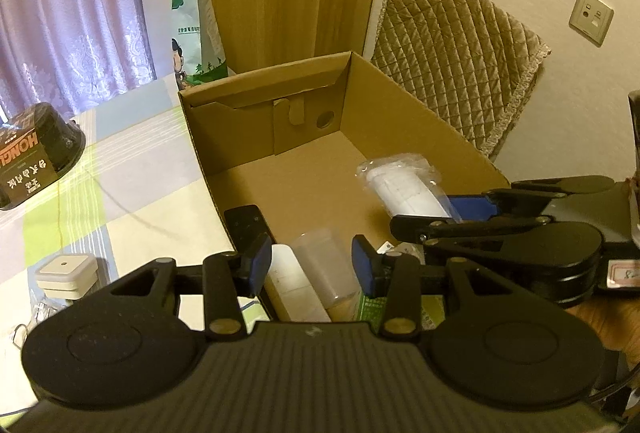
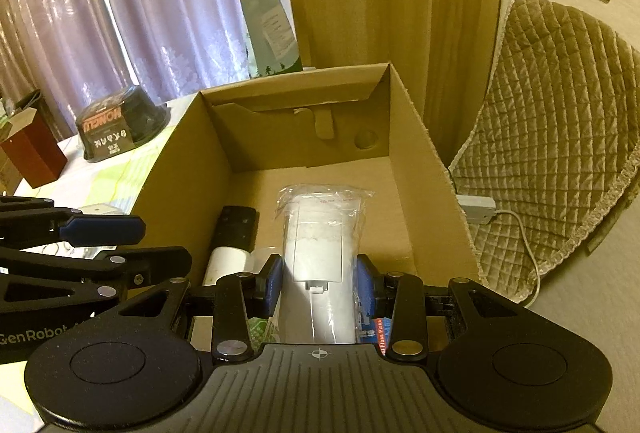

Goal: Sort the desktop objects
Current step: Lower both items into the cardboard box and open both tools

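An open cardboard box stands on the checked tablecloth. Inside lie a black remote, a white tube, a clear plastic cup and a green packet. My left gripper hovers open over the box's near left corner, holding nothing. My right gripper is shut on a white device in a clear plastic bag, held lengthwise over the box floor. In the left wrist view this bagged device sticks out from the right gripper. The left gripper shows at the left of the right wrist view.
A black bowl-shaped food tub and a small white square box sit on the table left of the cardboard box. A tall green-white bag stands behind it. A quilted chair back and a white adaptor are on the right.
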{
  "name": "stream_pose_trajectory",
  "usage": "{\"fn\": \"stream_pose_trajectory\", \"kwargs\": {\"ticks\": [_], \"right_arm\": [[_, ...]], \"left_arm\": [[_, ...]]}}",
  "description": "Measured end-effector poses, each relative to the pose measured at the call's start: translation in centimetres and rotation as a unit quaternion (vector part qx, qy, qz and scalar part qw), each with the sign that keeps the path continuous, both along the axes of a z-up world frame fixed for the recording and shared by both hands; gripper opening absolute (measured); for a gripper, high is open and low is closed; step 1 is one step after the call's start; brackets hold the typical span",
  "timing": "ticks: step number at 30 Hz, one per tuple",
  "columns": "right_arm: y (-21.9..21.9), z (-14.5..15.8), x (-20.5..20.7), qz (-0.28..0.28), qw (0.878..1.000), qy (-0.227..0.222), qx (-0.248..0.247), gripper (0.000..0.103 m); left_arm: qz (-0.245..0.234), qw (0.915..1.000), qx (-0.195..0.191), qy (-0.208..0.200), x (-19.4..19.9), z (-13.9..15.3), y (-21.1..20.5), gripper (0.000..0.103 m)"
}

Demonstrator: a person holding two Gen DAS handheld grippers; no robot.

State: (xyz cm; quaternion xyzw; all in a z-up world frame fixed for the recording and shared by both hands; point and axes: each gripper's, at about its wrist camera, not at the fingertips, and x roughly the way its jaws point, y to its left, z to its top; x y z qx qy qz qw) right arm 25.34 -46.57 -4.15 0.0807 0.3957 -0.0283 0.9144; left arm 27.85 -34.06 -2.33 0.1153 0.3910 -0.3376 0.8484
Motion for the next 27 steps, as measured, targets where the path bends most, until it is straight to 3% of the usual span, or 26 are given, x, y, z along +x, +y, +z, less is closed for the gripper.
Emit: {"fn": "stream_pose_trajectory", "kwargs": {"ticks": [27], "right_arm": [[1.2, 1.6, -0.9, 0.006, 1.000, -0.019, -0.019, 0.038]], "left_arm": [[0.013, 0.9999, -0.007, -0.003, -0.3, 1.2, 2.1, 0.043]]}}
